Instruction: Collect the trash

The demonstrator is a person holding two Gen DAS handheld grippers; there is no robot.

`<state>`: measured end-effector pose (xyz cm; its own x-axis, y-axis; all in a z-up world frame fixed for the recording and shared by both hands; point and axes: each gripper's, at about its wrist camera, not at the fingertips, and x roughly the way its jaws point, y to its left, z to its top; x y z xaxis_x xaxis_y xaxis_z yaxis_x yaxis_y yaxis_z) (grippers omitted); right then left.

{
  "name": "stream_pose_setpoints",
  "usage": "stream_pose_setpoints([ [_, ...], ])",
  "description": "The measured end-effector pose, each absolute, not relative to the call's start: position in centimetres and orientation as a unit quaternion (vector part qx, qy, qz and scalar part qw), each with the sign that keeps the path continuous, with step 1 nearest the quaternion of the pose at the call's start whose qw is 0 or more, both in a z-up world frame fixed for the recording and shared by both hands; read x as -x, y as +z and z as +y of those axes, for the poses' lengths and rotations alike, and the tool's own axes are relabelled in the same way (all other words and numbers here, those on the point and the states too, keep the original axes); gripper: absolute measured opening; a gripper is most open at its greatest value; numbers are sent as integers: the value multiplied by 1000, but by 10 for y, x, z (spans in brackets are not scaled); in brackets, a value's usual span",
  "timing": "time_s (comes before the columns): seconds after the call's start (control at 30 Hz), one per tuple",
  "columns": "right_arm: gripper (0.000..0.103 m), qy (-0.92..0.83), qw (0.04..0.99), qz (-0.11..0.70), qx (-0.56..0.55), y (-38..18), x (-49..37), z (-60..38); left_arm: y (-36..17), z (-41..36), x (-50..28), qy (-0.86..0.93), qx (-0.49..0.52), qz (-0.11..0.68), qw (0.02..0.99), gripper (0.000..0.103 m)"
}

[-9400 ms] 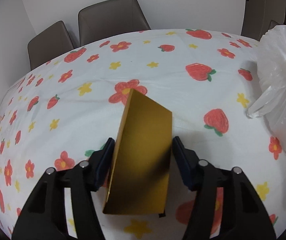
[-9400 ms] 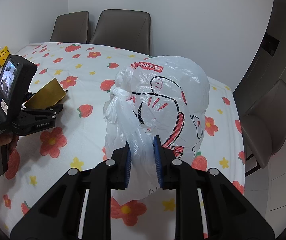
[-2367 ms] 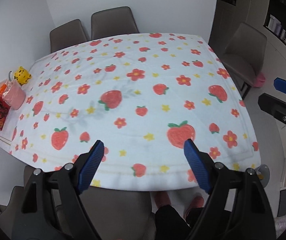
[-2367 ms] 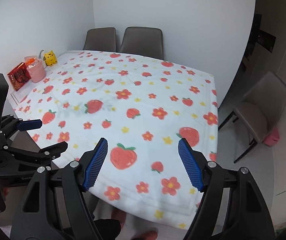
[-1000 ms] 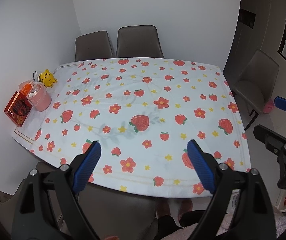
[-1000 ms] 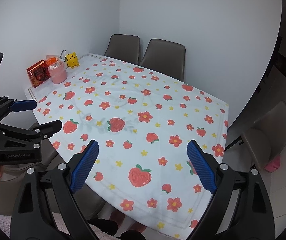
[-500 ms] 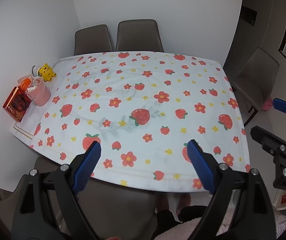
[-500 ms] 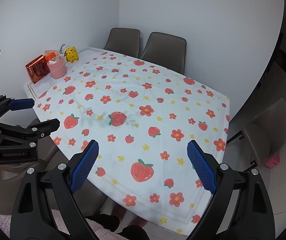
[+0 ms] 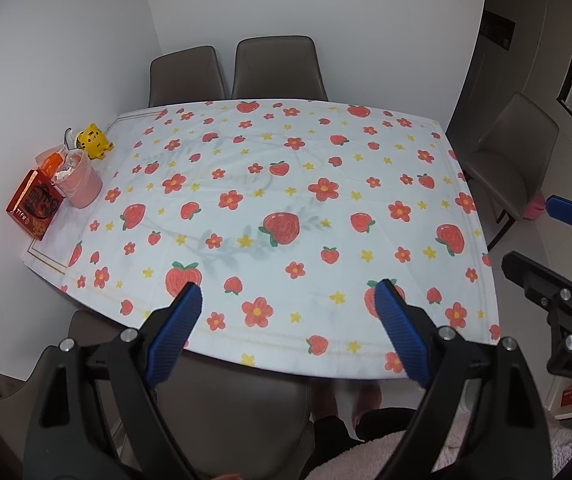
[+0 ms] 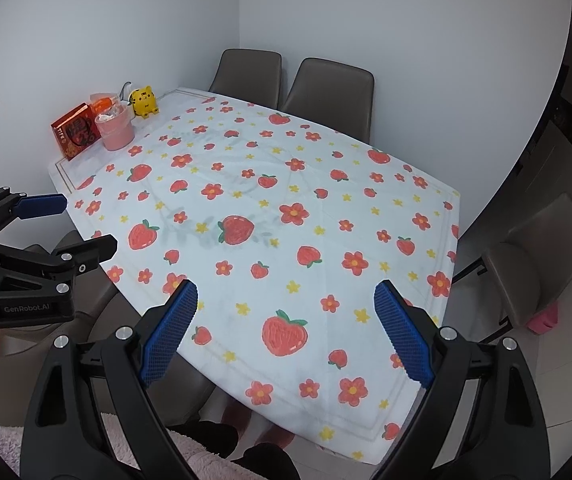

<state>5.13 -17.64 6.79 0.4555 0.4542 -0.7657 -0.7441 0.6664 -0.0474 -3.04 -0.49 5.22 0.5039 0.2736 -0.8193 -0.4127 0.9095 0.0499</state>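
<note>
The table [image 9: 286,200] carries a white cloth printed with strawberries and flowers, also in the right wrist view [image 10: 286,216]. No trash bag or gold box shows in either view. My left gripper [image 9: 286,332] is open and empty, held high above the near table edge; it also shows in the right wrist view [image 10: 74,224]. My right gripper [image 10: 284,330] is open and empty, above the near right part of the table; it also shows in the left wrist view [image 9: 542,236].
At the table's far left corner stand a red box [image 9: 34,210], a pink cup [image 9: 80,184] and a yellow tiger figure [image 9: 93,141]. Two grey chairs [image 9: 274,68] stand behind the table, one [image 9: 510,164] at the right, one [image 9: 230,412] at the near edge.
Both grippers were shut 9.4 s ago, the left on a gold box, the right on a white trash bag; both are now open, empty and drawn back. In the last second they barely moved.
</note>
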Motion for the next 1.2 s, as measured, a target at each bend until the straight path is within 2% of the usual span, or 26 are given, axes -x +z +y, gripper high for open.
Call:
stream_pose_setpoints([
  [1.2,87,362,832,372,197,75,-44,-184,53,-5,32,197,80,454,865,88],
])
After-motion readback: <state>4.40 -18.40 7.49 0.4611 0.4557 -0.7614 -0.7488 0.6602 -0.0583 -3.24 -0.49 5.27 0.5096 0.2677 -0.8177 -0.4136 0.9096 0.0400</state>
